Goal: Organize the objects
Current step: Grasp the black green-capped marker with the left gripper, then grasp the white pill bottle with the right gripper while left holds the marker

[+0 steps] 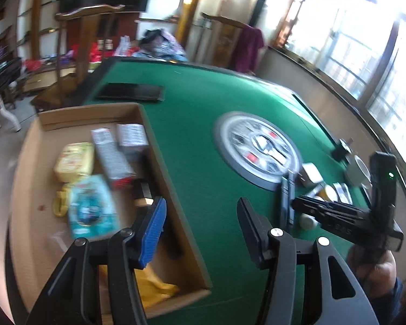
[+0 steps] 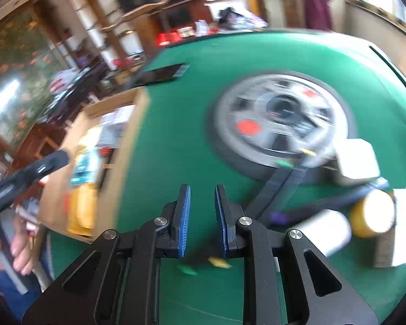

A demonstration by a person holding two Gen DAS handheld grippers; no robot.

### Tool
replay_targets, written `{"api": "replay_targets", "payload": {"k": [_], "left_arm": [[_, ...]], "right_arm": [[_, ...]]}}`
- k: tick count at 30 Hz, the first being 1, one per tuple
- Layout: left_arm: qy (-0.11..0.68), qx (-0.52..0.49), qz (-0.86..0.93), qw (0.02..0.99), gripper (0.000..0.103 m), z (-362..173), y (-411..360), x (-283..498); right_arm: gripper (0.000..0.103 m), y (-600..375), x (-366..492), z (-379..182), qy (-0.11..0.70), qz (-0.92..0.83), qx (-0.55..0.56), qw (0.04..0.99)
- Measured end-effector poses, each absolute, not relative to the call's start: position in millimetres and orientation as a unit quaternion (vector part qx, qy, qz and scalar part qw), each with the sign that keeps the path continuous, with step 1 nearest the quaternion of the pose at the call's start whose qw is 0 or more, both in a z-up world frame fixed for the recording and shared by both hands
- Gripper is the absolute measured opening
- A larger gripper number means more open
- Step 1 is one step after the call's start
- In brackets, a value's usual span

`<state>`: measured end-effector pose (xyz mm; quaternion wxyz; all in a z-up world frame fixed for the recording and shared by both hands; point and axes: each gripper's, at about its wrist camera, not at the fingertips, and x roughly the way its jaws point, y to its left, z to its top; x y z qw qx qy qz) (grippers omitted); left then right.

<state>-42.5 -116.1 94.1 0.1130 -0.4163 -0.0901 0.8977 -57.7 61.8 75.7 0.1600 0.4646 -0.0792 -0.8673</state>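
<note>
No lettering reads clearly; print on the packets in the cardboard box is blurred.

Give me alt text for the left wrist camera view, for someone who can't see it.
An open left gripper with nothing between its fingers hangs over the edge of a cardboard box holding small packages, on a green table. A round grey centre panel lies beyond, and the right gripper sits by small items at right.

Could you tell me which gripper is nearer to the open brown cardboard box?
Left. The left gripper hangs over the open brown cardboard box's right wall; the right gripper is over green felt beside it.
</note>
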Motion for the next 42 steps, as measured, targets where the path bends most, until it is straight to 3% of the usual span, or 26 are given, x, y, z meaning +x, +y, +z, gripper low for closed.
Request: {"api": "replay_targets", "payload": {"k": [9, 21, 25, 30, 36, 41, 42], "left_arm": [[-0.032, -0.48, 0.859, 0.175, 0.055, 58.9, -24.1, -66.5], [0.01, -0.503, 0.852, 0.147, 0.052, 35.0, 17.0, -95.1], [0.032, -0.503, 0.854, 0.126, 0.031, 28.7, 23.6, -103.3], [0.05, -0.488, 0.864, 0.115, 0.013, 27.8, 22.4, -94.7], [0.027, -0.476, 0.872, 0.112, 0.013, 27.1, 9.7, -73.3], [0.007, -0.473, 0.873, 0.122, 0.013, 26.1, 3.2, -71.6], [0.005, -0.472, 0.873, 0.124, 0.013, 26.0, 2.6, -71.7]], "right_arm": [[0.018, 113.9, -26.6, 59.3, -0.066, -0.863, 0.482, 0.138], [0.018, 177.8, 26.2, 61.2, -0.134, -0.879, 0.433, 0.15], [0.018, 184.7, 26.1, 60.3, -0.14, -0.88, 0.429, 0.148], [0.018, 182.4, 24.1, 69.7, -0.109, -0.888, 0.419, 0.153], [0.018, 168.8, 3.5, 81.4, -0.034, -0.892, 0.406, 0.196], [0.041, 164.0, -21.5, 69.3, -0.019, -0.876, 0.426, 0.225], [0.041, 162.7, -22.1, 66.1, -0.012, -0.875, 0.43, 0.223]]}}
